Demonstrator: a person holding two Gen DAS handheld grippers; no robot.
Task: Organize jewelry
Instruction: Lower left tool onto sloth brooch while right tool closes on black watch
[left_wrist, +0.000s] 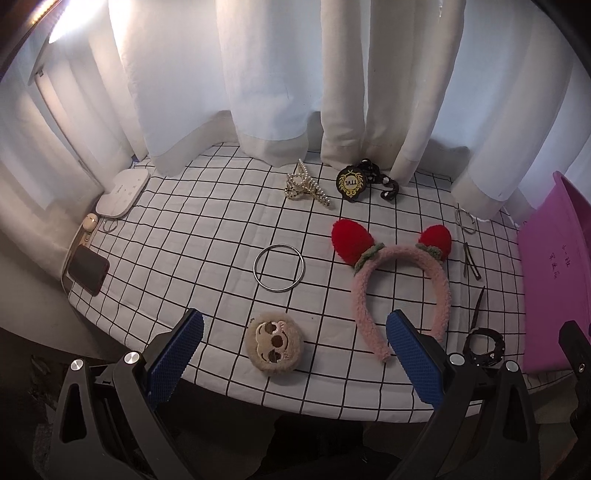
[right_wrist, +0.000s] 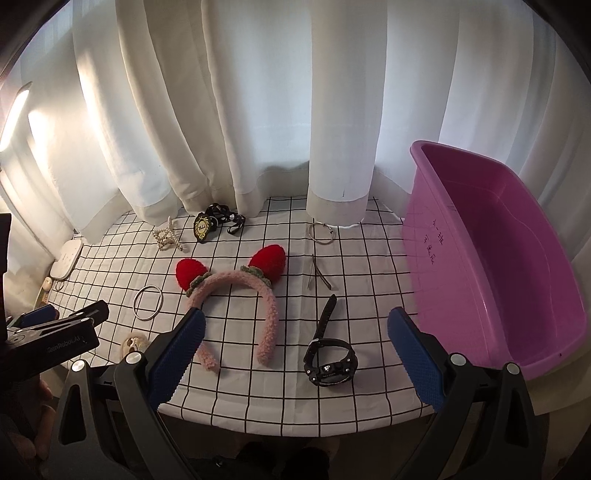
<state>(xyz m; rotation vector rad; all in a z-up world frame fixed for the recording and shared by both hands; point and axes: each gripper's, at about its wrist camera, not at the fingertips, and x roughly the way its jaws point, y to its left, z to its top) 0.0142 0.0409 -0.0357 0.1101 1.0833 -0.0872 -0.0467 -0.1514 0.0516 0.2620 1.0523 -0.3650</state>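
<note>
Jewelry lies scattered on a checked tablecloth (left_wrist: 184, 258). A pink headband with red ears (left_wrist: 402, 280) lies at centre right; it also shows in the right wrist view (right_wrist: 236, 295). A silver bangle (left_wrist: 279, 267), a furry sloth-face clip (left_wrist: 275, 343), a pearl claw clip (left_wrist: 306, 184), a black-and-gold badge (left_wrist: 351, 182) and a black chain (left_wrist: 384, 181) lie around it. A black watch (right_wrist: 330, 354) lies in front of my right gripper (right_wrist: 295, 354). My left gripper (left_wrist: 295, 350) is open and empty above the sloth clip. My right gripper is open and empty. A purple basin (right_wrist: 517, 258) stands at the right.
A thin ring (right_wrist: 320, 232) and brown hair pins (right_wrist: 319, 277) lie near the basin. A white device (left_wrist: 123, 194), a small earbud case (left_wrist: 89, 223) and a phone (left_wrist: 88, 269) sit at the left edge. White curtains (left_wrist: 295, 74) hang behind the table.
</note>
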